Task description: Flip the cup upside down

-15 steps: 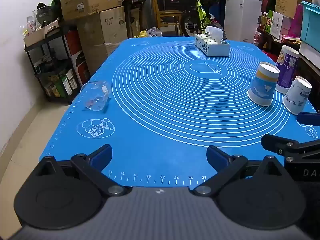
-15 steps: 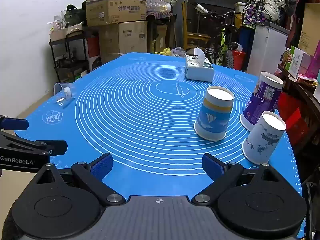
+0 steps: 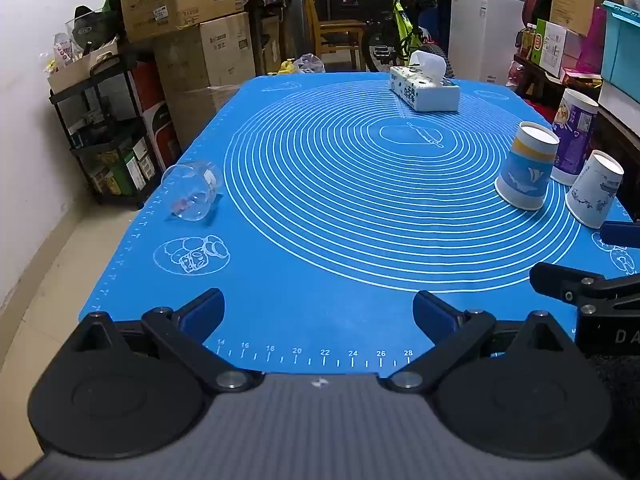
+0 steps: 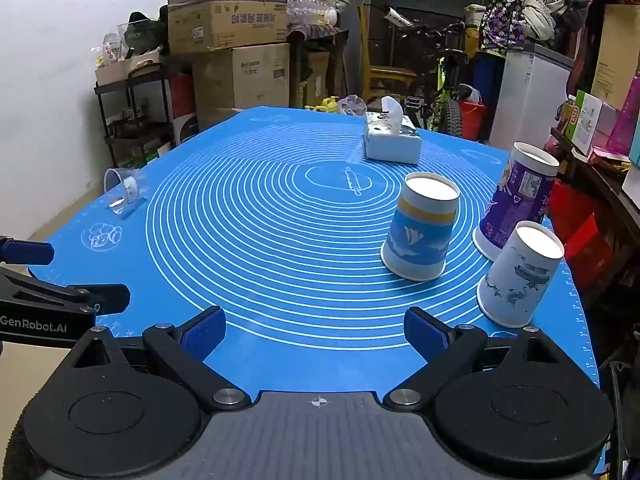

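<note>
Nothing has moved much since before: both the left gripper (image 3: 318,312) and right gripper (image 4: 314,330) hang wide and empty at the near edge, and the clear cup (image 3: 191,191) lying at the far left could roll off the mat (image 3: 360,240) if bumped.

Two matching black plastic grippers, left gripper (image 3: 318,312) and right gripper (image 4: 314,330). Blue ribbed pads (image 4: 203,332) on the fingertips. Angled black links fixed with silver round-headed screws (image 4: 228,396), broad round black discs either side, grey ribbed housing with a small crosshair mark. White lettering "GenRobot.AI" along the left one's side.
</note>
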The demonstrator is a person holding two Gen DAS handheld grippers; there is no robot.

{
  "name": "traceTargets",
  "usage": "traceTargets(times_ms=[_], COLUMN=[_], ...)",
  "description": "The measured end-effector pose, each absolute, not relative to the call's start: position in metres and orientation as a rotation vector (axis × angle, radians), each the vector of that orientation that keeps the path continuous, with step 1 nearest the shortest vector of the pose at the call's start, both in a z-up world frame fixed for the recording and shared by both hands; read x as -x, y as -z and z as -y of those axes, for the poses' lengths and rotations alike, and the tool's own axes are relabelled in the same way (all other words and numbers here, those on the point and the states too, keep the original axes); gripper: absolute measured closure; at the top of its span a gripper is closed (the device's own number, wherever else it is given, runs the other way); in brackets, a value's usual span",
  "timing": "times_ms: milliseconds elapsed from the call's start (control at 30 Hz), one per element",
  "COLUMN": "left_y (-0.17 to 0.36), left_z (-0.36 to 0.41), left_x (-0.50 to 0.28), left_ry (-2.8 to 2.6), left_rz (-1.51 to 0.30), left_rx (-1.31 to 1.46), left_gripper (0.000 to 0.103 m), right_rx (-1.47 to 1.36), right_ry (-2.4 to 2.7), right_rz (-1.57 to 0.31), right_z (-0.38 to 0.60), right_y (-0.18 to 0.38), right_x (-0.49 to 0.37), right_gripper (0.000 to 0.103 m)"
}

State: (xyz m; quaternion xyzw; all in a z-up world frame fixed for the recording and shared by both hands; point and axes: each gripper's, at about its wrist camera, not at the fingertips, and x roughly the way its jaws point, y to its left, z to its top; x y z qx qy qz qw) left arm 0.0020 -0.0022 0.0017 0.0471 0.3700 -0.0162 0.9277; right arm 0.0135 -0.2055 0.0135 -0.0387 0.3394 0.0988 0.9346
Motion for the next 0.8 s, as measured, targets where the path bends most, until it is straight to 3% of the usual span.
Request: traceTargets(times_ms=[800], left_y=[0.003], left_z=[-0.009], left_x=[0.001], left_ry=[0.023], left_rz=[-0.766], left_rx=[-0.092], left_gripper=[0.003], right_rx=[0.08], right_ry=[-0.206], right_rz=[-0.699], right_z=[0.204], right_y=[-0.012], right_x=[-0.013], right_gripper=[0.007])
